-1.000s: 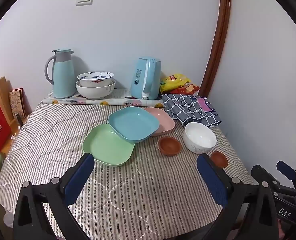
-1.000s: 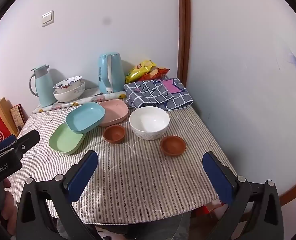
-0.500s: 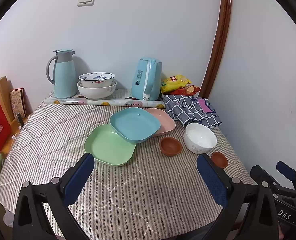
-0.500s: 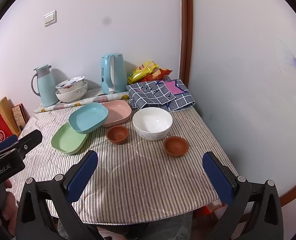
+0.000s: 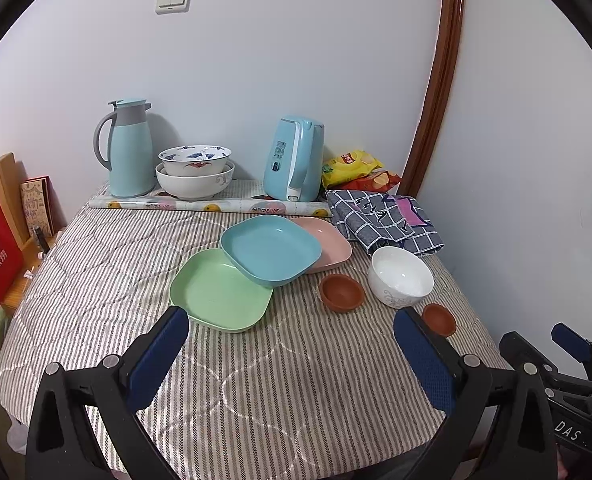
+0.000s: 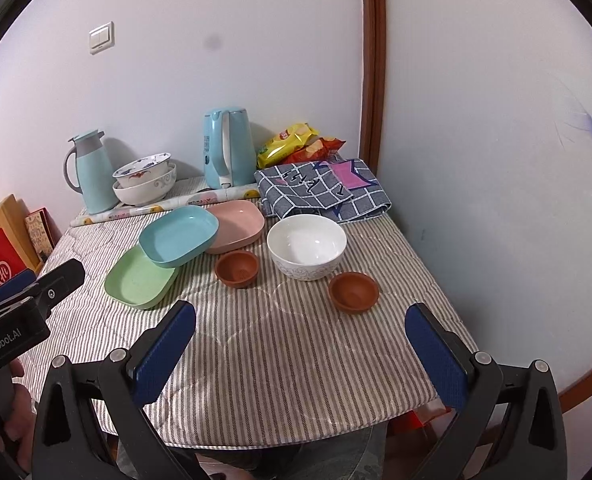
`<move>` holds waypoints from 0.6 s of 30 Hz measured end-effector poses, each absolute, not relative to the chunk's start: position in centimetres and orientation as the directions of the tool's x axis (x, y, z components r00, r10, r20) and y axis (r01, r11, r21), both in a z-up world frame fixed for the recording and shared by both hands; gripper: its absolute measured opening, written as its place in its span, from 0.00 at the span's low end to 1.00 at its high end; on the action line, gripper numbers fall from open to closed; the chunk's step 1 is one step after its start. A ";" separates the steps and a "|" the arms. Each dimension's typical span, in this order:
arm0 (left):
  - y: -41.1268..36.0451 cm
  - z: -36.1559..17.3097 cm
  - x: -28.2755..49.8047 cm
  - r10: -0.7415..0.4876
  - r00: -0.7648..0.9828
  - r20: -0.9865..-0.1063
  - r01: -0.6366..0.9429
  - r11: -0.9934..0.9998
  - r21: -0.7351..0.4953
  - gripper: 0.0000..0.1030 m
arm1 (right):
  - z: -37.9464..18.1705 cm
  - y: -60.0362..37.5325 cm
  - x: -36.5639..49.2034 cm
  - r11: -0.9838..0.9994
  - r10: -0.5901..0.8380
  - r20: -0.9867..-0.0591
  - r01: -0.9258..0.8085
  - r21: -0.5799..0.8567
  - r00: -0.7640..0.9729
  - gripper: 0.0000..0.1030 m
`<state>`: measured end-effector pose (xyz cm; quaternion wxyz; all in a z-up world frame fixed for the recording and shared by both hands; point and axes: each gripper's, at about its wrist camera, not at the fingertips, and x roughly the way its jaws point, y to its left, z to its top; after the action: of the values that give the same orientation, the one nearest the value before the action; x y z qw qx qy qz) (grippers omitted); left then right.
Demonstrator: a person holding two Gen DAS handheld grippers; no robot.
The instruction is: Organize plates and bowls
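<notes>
Since a second ago both of your grippers have eased slightly toward the table, so the dishes sit a little larger in each view; nothing on the table has shifted. Your left gripper hovers above the near edge of the striped tablecloth, its blue-padded fingers spread wide and holding nothing. Your right gripper hovers the same way, fingers wide apart and empty.

Mid-table, the blue plate lies tilted across two others, resting on the green plate nearest you and the pink plate behind it. Just right of them stands a small brown bowl, then the white bowl close beside it (whether they touch is hard to tell), and a second brown bowl nearer the table's right edge.

Along the back wall stand a pale blue thermos jug, two stacked patterned bowls, a blue kettle, snack bags and a folded checked cloth.
</notes>
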<state>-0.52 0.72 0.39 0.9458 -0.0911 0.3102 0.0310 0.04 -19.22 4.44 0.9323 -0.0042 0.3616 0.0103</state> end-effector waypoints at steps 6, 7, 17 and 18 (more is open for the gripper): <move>0.8 0.3 -0.6 0.005 0.805 -0.593 -0.117 0.981 -0.151 1.00 | 4.3 -19.2 -0.1 1.000 0.013 -0.674 -0.020 -0.002 0.739 1.00; 0.7 0.3 -0.6 0.005 0.804 -0.594 -0.118 0.981 -0.152 1.00 | 4.3 -19.2 -0.2 1.000 0.013 -0.673 -0.020 -0.002 0.739 1.00; 0.5 0.3 -0.7 0.008 0.807 -0.591 -0.117 0.982 -0.146 1.00 | 4.1 -19.0 -0.3 1.000 0.015 -0.673 -0.021 -0.002 0.739 1.00; 0.5 0.3 -0.7 0.009 0.807 -0.590 -0.117 0.982 -0.145 1.00 | 4.1 -19.1 -0.2 1.000 0.018 -0.674 -0.024 0.000 0.739 1.00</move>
<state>-0.74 0.50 0.25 0.9465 -0.0875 0.3087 0.0335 -0.22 -19.06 4.06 0.9324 -0.0042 0.3612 0.0111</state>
